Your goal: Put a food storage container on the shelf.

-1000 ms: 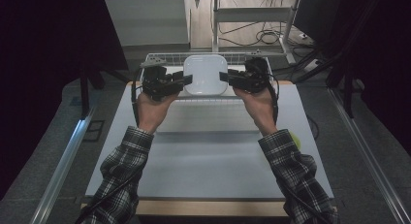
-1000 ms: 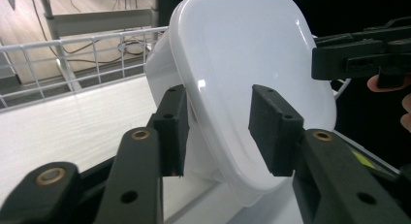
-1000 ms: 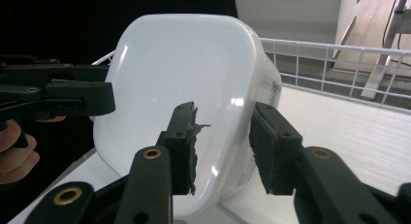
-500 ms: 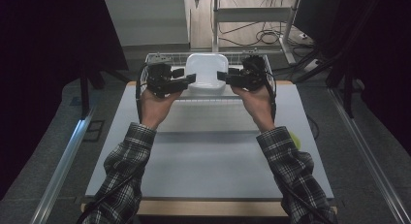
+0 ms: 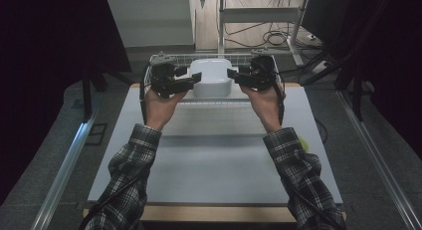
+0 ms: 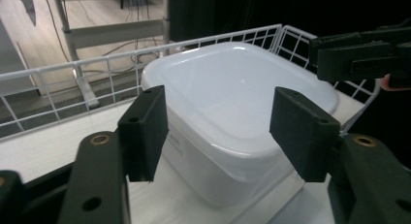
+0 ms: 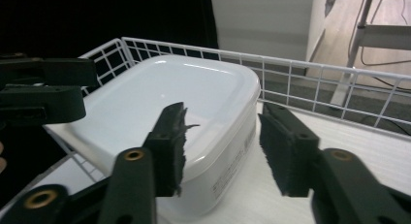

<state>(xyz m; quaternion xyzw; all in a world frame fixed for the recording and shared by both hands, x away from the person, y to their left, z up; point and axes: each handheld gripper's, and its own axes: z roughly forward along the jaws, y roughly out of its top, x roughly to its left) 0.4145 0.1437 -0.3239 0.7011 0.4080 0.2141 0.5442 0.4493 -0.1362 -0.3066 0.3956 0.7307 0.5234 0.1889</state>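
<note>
Only illegible print on white container [image 6: 180, 145]

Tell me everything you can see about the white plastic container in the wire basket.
The white plastic container is squarish with rounded corners, its glossy lid shut and overhanging the walls. Small print marks one side. It sits upright on the floor of the white wire basket, near a corner. The left gripper and right gripper flank it, jaws open, pads off it.
</note>
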